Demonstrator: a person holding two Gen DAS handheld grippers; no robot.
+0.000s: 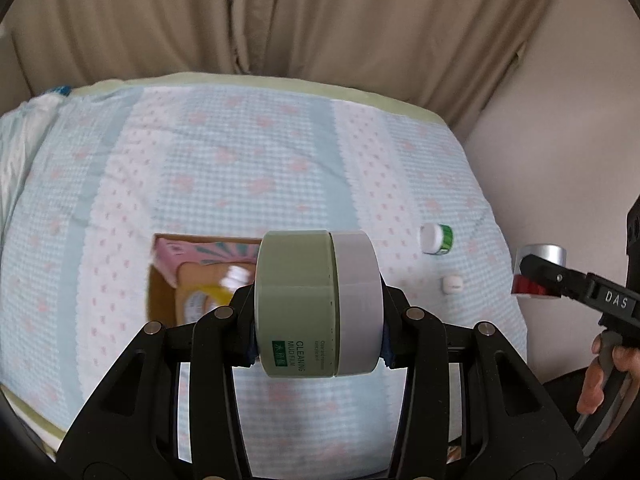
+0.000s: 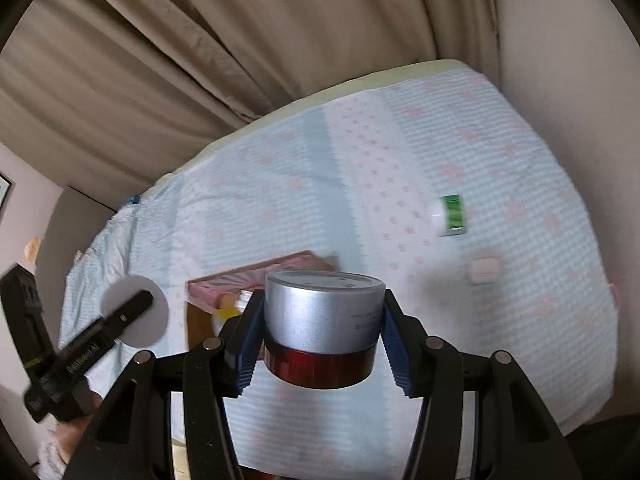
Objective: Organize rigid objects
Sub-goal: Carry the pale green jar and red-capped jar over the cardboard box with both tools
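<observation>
Across the whole lower scene spreads a blue gingham bedcover with pink motifs and white dotted bands, draped over a pale green mattress edge and backed by tan curtains. On that bedcover, toward the near middle, sits an open cardboard box with a pink carton and a yellowish bottle inside it; the bottle is too blurred to name further.

Above the bedcover, in front of the box, the left gripper is clamped on a sage-green jar with a white lid, held on its side with the lid toward the right; its label reads "CLEANING MUD FILM". Its blue-padded fingers press the jar's base and lid. In the right wrist view the same jar's white lid shows at the left, behind a black finger.

Above the bedcover's near right part, the right gripper is closed around a red jar with a silver lid, held upright, pads against the lid's sides.

On the bedcover to the right of the box lies a small green-banded jar on its side, white cap leftward. Nearer and just right of it rests a small white rounded case, apart from the jar.
</observation>
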